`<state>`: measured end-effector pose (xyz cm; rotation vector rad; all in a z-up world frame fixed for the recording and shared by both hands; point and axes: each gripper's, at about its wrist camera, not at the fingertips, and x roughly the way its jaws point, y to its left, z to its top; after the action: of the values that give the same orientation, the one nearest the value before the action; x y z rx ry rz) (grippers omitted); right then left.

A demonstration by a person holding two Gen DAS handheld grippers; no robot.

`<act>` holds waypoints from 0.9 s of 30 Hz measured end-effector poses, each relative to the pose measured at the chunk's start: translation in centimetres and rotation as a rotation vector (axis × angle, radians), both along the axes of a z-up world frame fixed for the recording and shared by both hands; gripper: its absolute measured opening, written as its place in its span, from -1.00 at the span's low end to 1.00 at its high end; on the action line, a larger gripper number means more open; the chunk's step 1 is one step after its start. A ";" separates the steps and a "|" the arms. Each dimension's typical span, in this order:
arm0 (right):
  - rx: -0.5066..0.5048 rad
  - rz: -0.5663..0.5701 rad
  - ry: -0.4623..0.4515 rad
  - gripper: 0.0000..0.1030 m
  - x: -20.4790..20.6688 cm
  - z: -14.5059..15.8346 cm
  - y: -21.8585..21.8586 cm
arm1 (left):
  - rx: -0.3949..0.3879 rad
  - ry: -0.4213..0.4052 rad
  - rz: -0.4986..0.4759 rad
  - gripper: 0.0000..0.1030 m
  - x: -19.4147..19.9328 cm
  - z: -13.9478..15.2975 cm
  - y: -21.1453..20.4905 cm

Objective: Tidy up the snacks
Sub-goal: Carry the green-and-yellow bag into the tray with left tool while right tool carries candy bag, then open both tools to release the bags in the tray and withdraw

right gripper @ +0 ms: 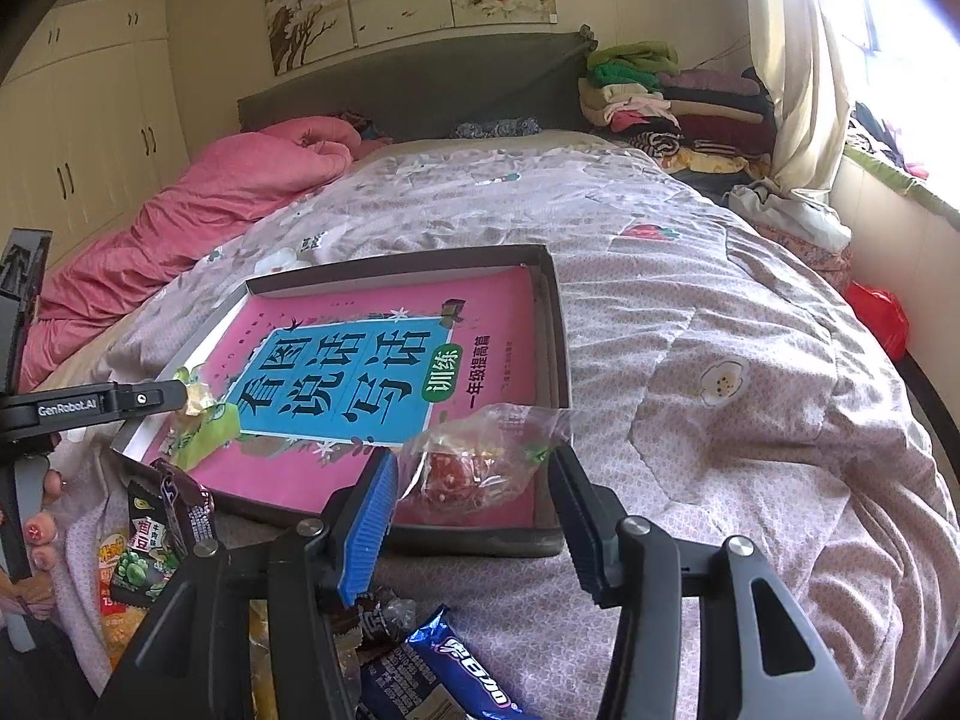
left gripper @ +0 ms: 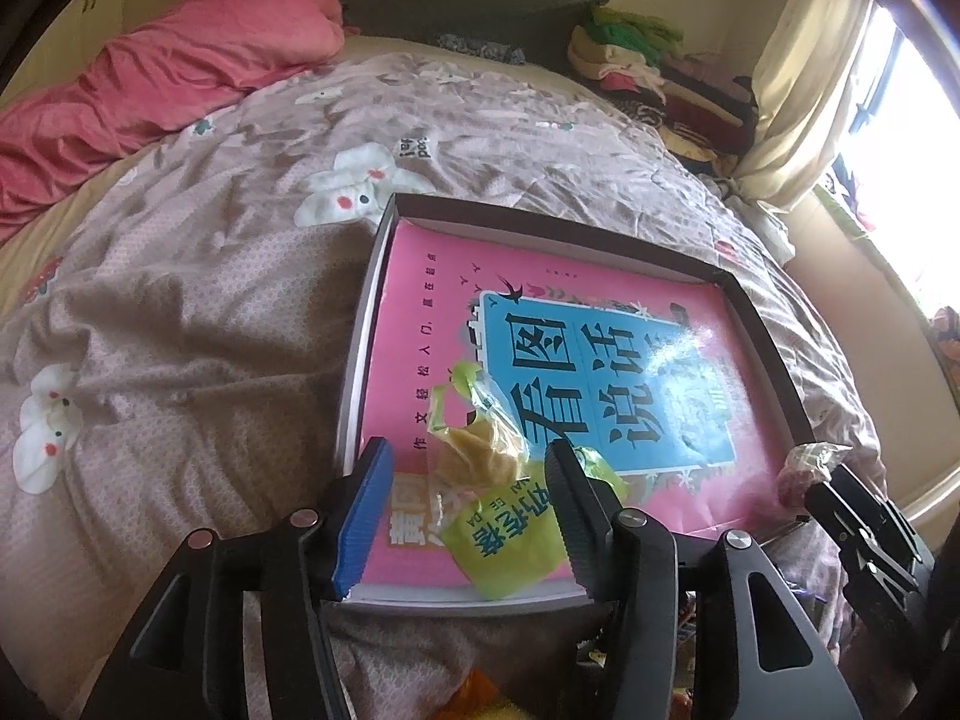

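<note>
The left claw (left gripper: 468, 516) stands part open above the near-left corner of a shallow dark tray (left gripper: 774, 354), its blue pad and black pad clear of the green snack packet (left gripper: 510, 546) that lies between them on the tray's pink book cover (left gripper: 414, 312). The packet's clear end, showing a pale yellow snack, points away from the claw. No pad presses on it.

The right claw (right gripper: 474, 516) hovers over the tray's near-right corner with its pads apart on either side of a clear bag of red snacks (right gripper: 468, 468). The bag sits on the pink cover just inside the near wall, and whether the pads touch its crinkled film cannot be told from either view.

The tray rests on a bed (right gripper: 720, 360) spread with a mauve quilt printed with white flowers. On the quilt in front of the tray, nearest the person, lie more wrapped snacks: a blue biscuit pack (right gripper: 462, 666), a dark packet with green fruit (right gripper: 150, 546) and an orange one beneath it. A pink duvet (right gripper: 198, 222) is bunched along the far left of the bed, and folded clothes (right gripper: 648, 96) are stacked by the headboard near a curtained window.
</note>
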<state>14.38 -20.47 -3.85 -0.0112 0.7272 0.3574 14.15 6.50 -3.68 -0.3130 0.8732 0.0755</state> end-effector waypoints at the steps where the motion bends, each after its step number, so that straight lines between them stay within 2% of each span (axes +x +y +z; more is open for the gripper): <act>1: -0.003 -0.002 -0.004 0.03 0.0 0.1 0.0 | 0.000 -0.001 0.000 0.11 -0.1 0.1 0.0; 17: 0.039 -0.030 -0.030 0.09 -0.2 1.0 -0.9 | 0.006 -0.039 -0.027 0.27 -2.0 2.2 -0.1; 27: 0.080 -0.008 -0.068 0.24 -0.7 1.9 -1.0 | 0.011 -0.056 -0.035 0.42 -2.9 3.3 -0.1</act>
<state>13.72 -21.48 -1.91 0.0553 0.6455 0.3763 11.28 6.42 -0.35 -0.2882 0.8217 0.0390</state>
